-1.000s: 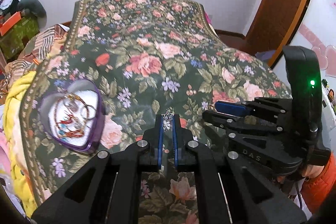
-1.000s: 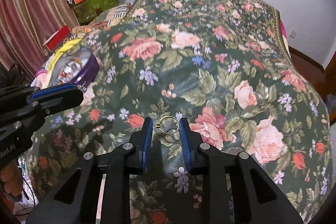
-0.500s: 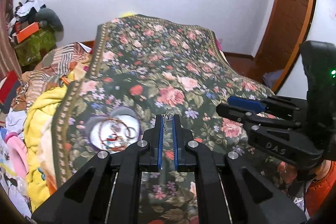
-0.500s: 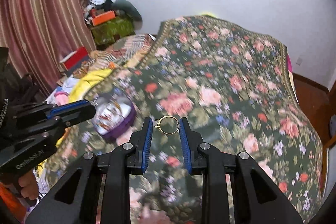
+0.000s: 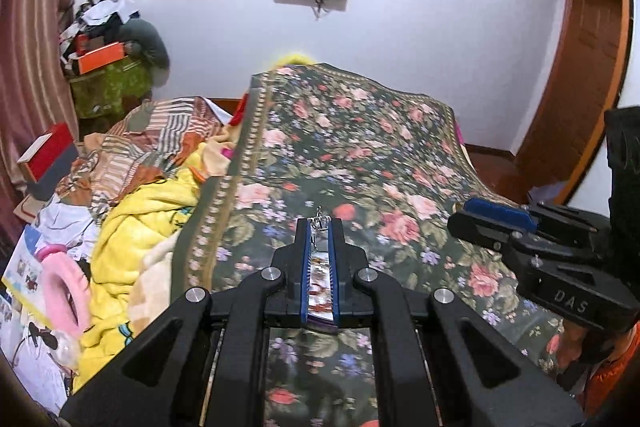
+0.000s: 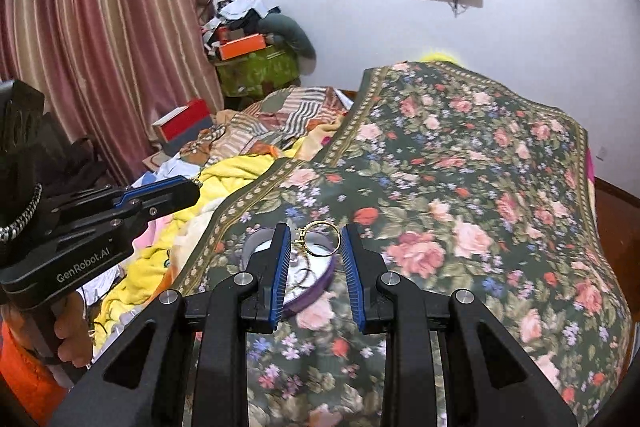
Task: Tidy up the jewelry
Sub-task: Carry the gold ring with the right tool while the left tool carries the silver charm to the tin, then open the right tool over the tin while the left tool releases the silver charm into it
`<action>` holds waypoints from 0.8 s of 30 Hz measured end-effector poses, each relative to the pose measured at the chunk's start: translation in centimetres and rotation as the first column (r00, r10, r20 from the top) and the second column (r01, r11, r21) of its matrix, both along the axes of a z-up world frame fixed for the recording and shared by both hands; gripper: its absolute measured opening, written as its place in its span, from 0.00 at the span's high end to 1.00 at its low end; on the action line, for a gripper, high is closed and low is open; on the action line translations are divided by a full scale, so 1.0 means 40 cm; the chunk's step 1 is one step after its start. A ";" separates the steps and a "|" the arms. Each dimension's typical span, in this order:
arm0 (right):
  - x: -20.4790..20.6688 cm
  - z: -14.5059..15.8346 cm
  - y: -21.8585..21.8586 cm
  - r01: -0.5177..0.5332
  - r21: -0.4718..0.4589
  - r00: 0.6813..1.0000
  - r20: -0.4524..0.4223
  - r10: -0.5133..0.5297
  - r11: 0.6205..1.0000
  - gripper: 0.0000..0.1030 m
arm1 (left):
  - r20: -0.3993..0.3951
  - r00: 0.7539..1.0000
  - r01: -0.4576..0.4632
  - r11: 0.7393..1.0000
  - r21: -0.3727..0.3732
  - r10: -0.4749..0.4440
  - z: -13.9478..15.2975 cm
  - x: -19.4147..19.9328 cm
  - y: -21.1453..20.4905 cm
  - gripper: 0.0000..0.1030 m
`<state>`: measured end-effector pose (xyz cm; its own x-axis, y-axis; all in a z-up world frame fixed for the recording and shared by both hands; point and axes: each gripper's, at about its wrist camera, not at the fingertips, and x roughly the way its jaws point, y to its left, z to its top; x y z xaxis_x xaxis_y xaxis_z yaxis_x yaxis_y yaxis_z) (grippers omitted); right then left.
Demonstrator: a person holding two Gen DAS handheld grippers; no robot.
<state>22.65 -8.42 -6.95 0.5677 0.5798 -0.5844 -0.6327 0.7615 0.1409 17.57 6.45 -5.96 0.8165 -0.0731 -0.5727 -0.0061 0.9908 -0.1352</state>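
Both grippers hold jewelry above the bed.

The right gripper has its jaws closed on a gold ring; the left gripper pinches what seems a small silver charm. Beneath lies a purple dish on the floral bedspread.

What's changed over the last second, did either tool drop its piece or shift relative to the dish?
Both tools lifted off the floral bedspread and swung toward the purple dish, which now sits right under them. Nothing was let go: the right tool is still clamped on the gold ring, and the left tool still pinches the small silver piece. The dish has not moved on the bed.
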 end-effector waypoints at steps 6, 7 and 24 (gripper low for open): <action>0.029 -0.070 0.059 -0.034 -0.034 0.998 -0.059 0.032 0.999 0.77 | -0.028 1.000 -0.006 1.000 -0.013 0.005 -0.039 0.022 0.034 0.94; 0.032 -0.080 0.065 -0.038 -0.040 0.997 -0.069 0.036 0.998 0.77 | -0.036 0.999 -0.003 1.000 -0.016 0.002 -0.049 0.026 0.036 0.94; 0.107 -0.196 0.129 -0.078 -0.109 0.984 -0.165 0.059 0.991 0.77 | -0.147 0.987 0.053 0.997 -0.061 -0.062 -0.191 0.117 0.049 0.94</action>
<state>26.95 -3.27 -14.81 0.4218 0.5379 -0.7299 -0.6603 0.7339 0.1593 22.25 8.41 -13.59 0.7162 -0.1531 -0.6808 0.0263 0.9809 -0.1930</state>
